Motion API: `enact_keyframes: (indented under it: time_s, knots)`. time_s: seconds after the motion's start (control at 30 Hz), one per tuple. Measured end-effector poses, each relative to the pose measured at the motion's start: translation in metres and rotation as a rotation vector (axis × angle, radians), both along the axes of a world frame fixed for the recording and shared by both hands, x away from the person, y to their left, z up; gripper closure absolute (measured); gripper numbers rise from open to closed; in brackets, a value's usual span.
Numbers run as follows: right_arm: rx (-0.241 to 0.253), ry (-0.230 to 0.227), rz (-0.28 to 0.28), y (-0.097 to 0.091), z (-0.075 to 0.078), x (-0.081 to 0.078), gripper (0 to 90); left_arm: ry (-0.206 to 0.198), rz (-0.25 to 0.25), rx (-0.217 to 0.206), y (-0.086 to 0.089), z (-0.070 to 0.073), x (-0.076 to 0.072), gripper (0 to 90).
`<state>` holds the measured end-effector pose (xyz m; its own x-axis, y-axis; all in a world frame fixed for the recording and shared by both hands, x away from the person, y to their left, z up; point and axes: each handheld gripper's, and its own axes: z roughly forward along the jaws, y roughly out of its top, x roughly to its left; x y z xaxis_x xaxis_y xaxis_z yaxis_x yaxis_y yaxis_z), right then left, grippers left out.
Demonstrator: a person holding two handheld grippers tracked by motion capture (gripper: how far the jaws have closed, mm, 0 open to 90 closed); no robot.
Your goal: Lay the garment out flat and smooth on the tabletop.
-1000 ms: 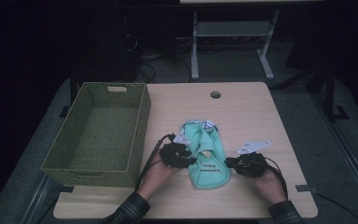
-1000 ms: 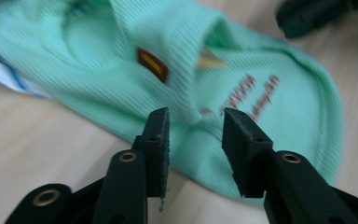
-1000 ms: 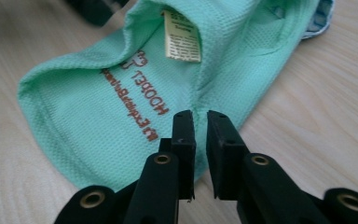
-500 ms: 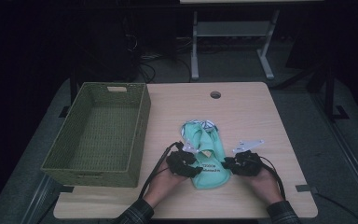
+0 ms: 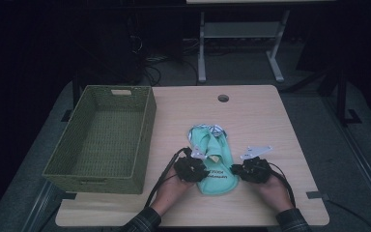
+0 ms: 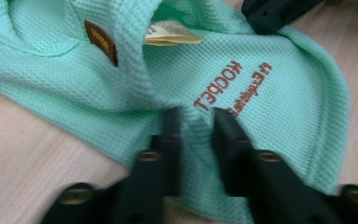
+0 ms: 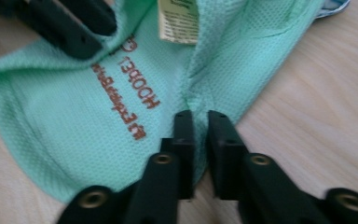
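A small mint-green garment [image 5: 213,159] with brown lettering lies on the wooden table [image 5: 251,116] near its front edge. My left gripper [image 5: 199,170] is at the garment's left side; in the left gripper view its jaws [image 6: 196,116] pinch a raised fold of the cloth [image 6: 261,102]. My right gripper [image 5: 239,170] is at the right side, and its jaws [image 7: 200,115] pinch the cloth's edge [image 7: 74,116]. Both pairs of jaws have just been closing, with cloth between them. A yellowish label [image 6: 172,35] and a brown tag [image 6: 101,41] sit near the neck.
A green woven basket [image 5: 145,130] stands empty at the left of the table, close to the garment. A round cable hole [image 5: 223,98] is at the table's back. Cables trail from both grippers toward the front edge. Dark floor and a stand lie beyond.
Both grippers have edged slightly inward against the garment's sides near its front end. The garment and the basket have stayed where they were.
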<state>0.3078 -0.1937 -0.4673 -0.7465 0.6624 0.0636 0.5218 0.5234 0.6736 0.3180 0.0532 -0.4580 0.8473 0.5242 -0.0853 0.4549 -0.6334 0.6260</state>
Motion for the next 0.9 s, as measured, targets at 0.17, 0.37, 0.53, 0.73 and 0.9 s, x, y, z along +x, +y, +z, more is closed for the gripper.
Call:
enact_keyframes:
  time_s: [0.17, 0.37, 0.53, 0.73, 0.9]
  knots:
    - [-0.026, -0.035, -0.007, -0.001, 0.003, -0.003, 86.1, -0.013, 0.001, 0.001, 0.008, 0.008, -0.003, 89.5]
    - [0.013, -0.033, -0.046, -0.014, 0.007, -0.005, 85.9, 0.008, 0.021, -0.020, 0.021, 0.013, -0.003, 89.4]
    - [0.017, -0.024, -0.042, -0.015, 0.007, -0.007, 85.5, -0.009, 0.024, -0.006, 0.013, 0.008, -0.001, 71.3]
    - [-0.004, -0.017, -0.030, -0.013, 0.004, -0.005, 85.4, -0.002, -0.028, 0.008, 0.001, -0.001, -0.002, 65.3]
    - [-0.027, -0.014, -0.024, -0.011, 0.002, -0.005, 85.5, -0.009, -0.030, 0.016, 0.003, -0.001, 0.000, 88.4]
